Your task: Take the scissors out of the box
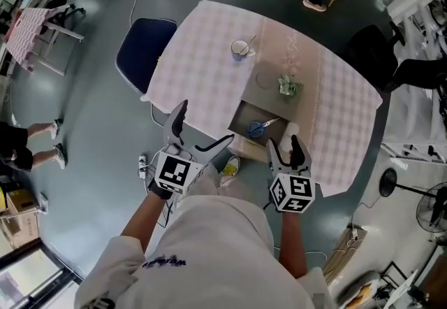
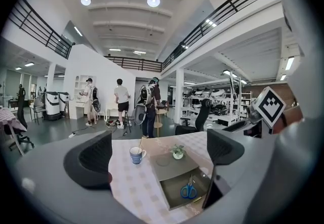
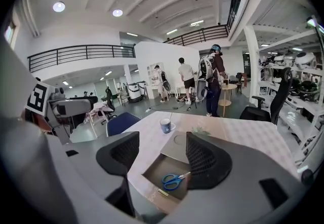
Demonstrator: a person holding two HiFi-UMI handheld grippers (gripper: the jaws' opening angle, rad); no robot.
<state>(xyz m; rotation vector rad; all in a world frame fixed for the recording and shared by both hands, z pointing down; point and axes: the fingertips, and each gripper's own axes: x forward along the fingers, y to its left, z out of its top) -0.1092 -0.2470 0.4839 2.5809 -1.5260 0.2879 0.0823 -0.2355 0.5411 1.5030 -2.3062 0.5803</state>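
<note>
Box (image 1: 238, 119) sits open at the table's (image 1: 202, 70) near edge, with its grey lid (image 1: 269, 91) folded back flat toward the table centre. Scissors (image 1: 260, 127) lie flat on the box floor, untouched; blue handles are toward the near side and blades point away to the right. Same in both gripper views: scissors (image 2: 189, 190) low in the box (image 2: 169, 196), and scissors (image 3: 173, 180) near the box's (image 3: 152, 170) near wall. Left gripper (image 1: 204, 126) has its jaws spread wide with nothing between them. It hangs off the near edge, left of the box and clear of the table. Right gripper (image 1: 288, 150) is about half open and also empty. It's at the near edge by the box's near right corner, angled down toward the box. In its own view the scissors show in the gap between the jaws but well beyond them, no contact. A small plant (image 1: 288, 86) stands on the lid's right side. A cup (image 1: 241, 49) with something upright in it stands further in, toward the far edge. A blue chair (image 1: 143, 52) is at the far left corner. People are standing in the background past the far edge.
</note>
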